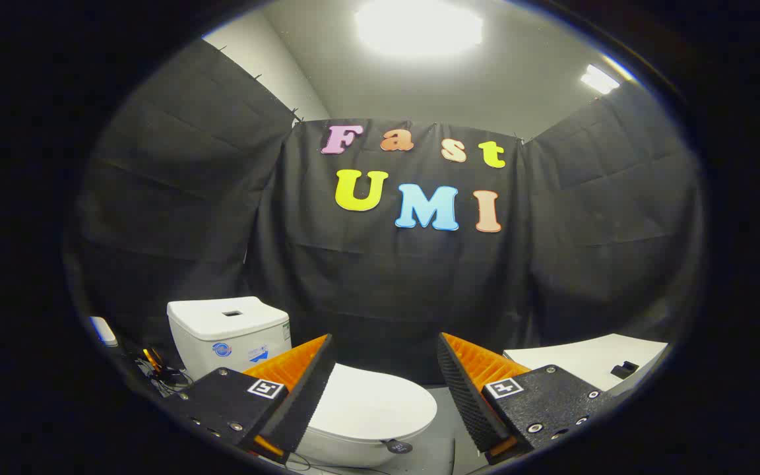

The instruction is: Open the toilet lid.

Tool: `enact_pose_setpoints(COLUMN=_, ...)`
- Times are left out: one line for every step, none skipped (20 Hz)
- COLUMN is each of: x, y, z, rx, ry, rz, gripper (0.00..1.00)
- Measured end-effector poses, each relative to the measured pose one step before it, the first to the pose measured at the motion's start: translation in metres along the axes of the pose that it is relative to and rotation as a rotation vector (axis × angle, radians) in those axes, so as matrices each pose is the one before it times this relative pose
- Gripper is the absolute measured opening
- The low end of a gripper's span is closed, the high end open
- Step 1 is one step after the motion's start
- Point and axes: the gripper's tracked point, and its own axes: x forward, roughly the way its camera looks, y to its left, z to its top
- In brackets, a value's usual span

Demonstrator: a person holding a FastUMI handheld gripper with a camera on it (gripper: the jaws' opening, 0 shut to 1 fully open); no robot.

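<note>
A white toilet stands on the floor below and ahead of me, its lid [370, 406] lying flat and closed over the bowl. Its white tank [228, 333] rises behind the left finger, against the black cloth wall. My gripper [386, 349] hovers above the lid with its fingers wide apart and nothing between them. The left finger [301, 389] covers the lid's near left part; the right finger [469, 389] sits off the lid's right side.
A white table top [584, 359] with a small dark object [627, 368] lies beyond the right finger. Cables and small tools [159, 373] are heaped left of the tank. Black cloth walls enclose the booth on three sides.
</note>
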Motion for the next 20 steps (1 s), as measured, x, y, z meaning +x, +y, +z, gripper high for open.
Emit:
enact_pose_setpoints(x=-0.00075, y=0.00118, z=-0.0016, rx=0.00571, ry=0.00289, rz=0.00403, gripper=0.95)
enact_pose_setpoints(x=-0.00068, y=0.00105, z=0.0009, rx=0.00487, ry=-0.00008, rz=0.00312, gripper=0.95)
enact_pose_setpoints(x=-0.00065, y=0.0, z=0.00216, rx=0.00247, ry=-0.00567, rz=0.00116, gripper=0.95)
enact_pose_setpoints(x=-0.00024, y=-0.00055, z=0.00206, rx=0.00151, ry=-0.00548, rz=0.00028, gripper=0.95)
enact_pose_setpoints(x=0.00038, y=-0.00011, z=-0.00132, rx=0.00316, ry=-0.00086, rz=0.00091, gripper=0.95)
enact_pose_setpoints(x=0.00033, y=-0.0004, z=-0.00083, rx=0.00404, ry=0.00294, rz=-0.00012, gripper=0.95)
enact_pose_setpoints(x=0.00007, y=-0.00062, z=-0.00176, rx=0.00472, ry=0.00426, rz=0.00146, gripper=0.95)
enact_pose_setpoints(x=-0.00007, y=-0.0009, z=-0.00056, rx=0.0046, ry=0.00119, rz=-0.00162, gripper=0.95)
enact_pose_setpoints(x=-0.00092, y=-0.00066, z=0.00097, rx=0.00604, ry=-0.0004, rz=0.00006, gripper=0.95)
enact_pose_setpoints(x=-0.00038, y=-0.00055, z=0.00067, rx=0.00544, ry=-0.00152, rz=-0.00132, gripper=0.95)
enact_pose_setpoints(x=0.00084, y=-0.00158, z=0.00034, rx=0.00386, ry=-0.00264, rz=-0.00278, gripper=0.95)
enact_pose_setpoints(x=-0.00021, y=-0.00016, z=0.00084, rx=0.00292, ry=-0.00161, rz=-0.0004, gripper=0.95)
enact_pose_setpoints(x=0.00065, y=0.00005, z=-0.00125, rx=0.00191, ry=0.00146, rz=-0.0008, gripper=0.95)
enact_pose_setpoints(x=0.00044, y=-0.00029, z=-0.0007, rx=-0.0005, ry=0.00127, rz=-0.00075, gripper=0.95)
enact_pose_setpoints(x=-0.00063, y=-0.00045, z=-0.00111, rx=-0.00242, ry=0.00292, rz=-0.00169, gripper=0.95)
enact_pose_setpoints(x=-0.00067, y=0.00004, z=0.00019, rx=-0.00093, ry=0.00275, rz=0.00019, gripper=0.95)
enact_pose_setpoints(x=0.00079, y=0.00007, z=-0.00039, rx=0.00098, ry=0.00181, rz=0.00063, gripper=0.95)
enact_pose_setpoints(x=-0.00039, y=-0.00014, z=0.00097, rx=0.00114, ry=-0.00269, rz=-0.00093, gripper=0.95)
enact_pose_setpoints(x=-0.00021, y=-0.00048, z=0.00245, rx=0.00002, ry=-0.00632, rz=-0.00089, gripper=0.95)
enact_pose_setpoints(x=-0.00055, y=-0.00054, z=0.00248, rx=-0.00138, ry=-0.00827, rz=-0.00205, gripper=0.95)
